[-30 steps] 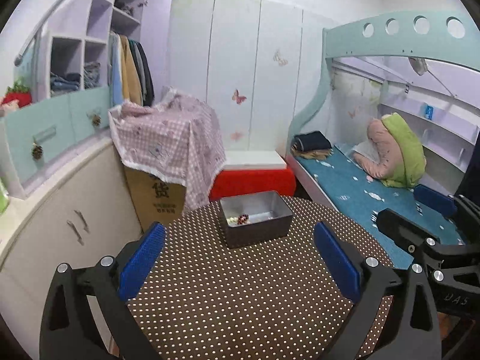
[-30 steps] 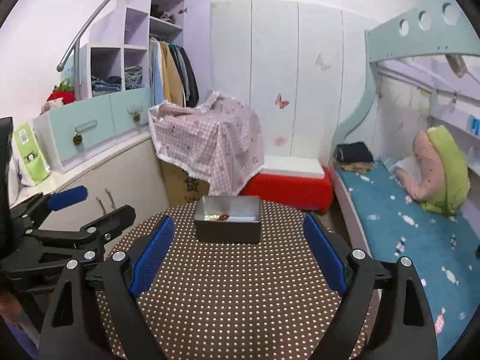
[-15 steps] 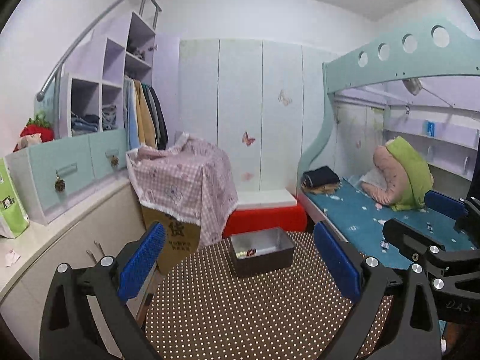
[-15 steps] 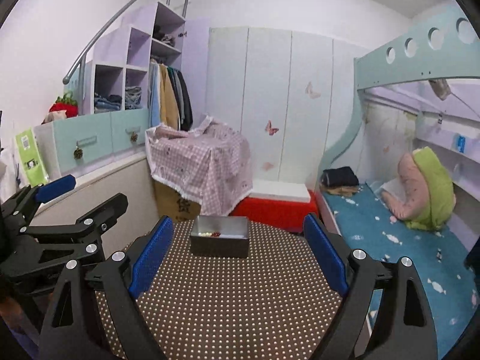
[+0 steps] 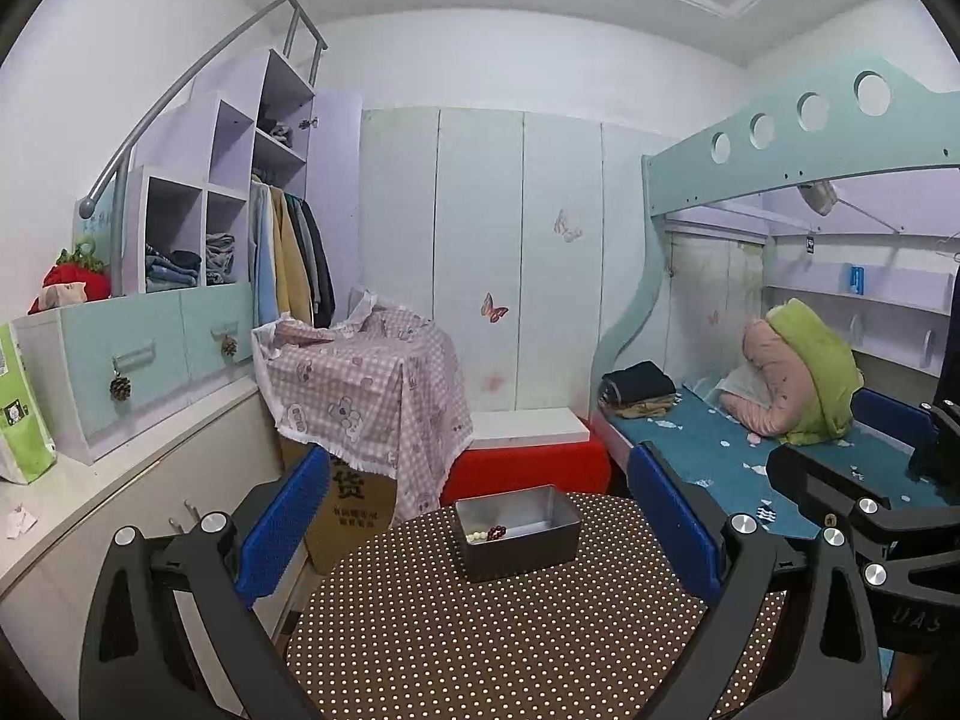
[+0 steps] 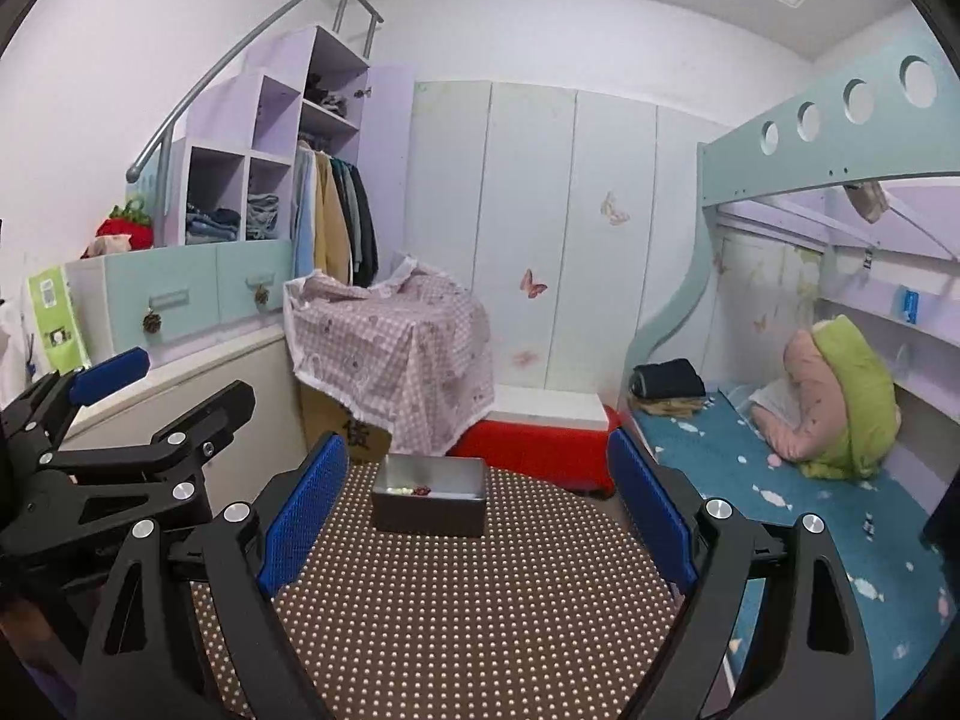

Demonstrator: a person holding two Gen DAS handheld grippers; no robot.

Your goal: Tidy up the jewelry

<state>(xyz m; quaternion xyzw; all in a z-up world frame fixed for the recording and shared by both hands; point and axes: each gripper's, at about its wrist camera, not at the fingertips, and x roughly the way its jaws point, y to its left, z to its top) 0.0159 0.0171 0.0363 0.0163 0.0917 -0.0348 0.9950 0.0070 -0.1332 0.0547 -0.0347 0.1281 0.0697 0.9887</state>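
Observation:
A grey metal box [image 5: 519, 531] [image 6: 429, 504] stands at the far side of a round table with a brown dotted cloth [image 5: 480, 648] [image 6: 456, 618]. Inside it lie a pale bead string [image 5: 475, 536] [image 6: 397, 488] and a dark red bead string [image 5: 497, 533] [image 6: 422, 489]. My left gripper [image 5: 474, 534] stands open, well back from the box, nothing between its blue pads. My right gripper [image 6: 477, 516] is open too and empty, level with the left one. Each gripper shows at the other view's edge, the right gripper [image 5: 852, 462] and the left gripper [image 6: 162, 384].
Behind the table stand a cardboard box under a pink checked cloth [image 5: 366, 384], a red stool with a white top [image 5: 528, 456] and white wardrobe doors [image 5: 480, 252]. A low cabinet [image 5: 120, 480] runs along the left. A bunk bed with a blue sheet [image 5: 720, 456] lies on the right.
Both grippers have drawn back and tilted up over the last second; the box now looks smaller and lower in each view, with more wall and ceiling showing. Both stay open.

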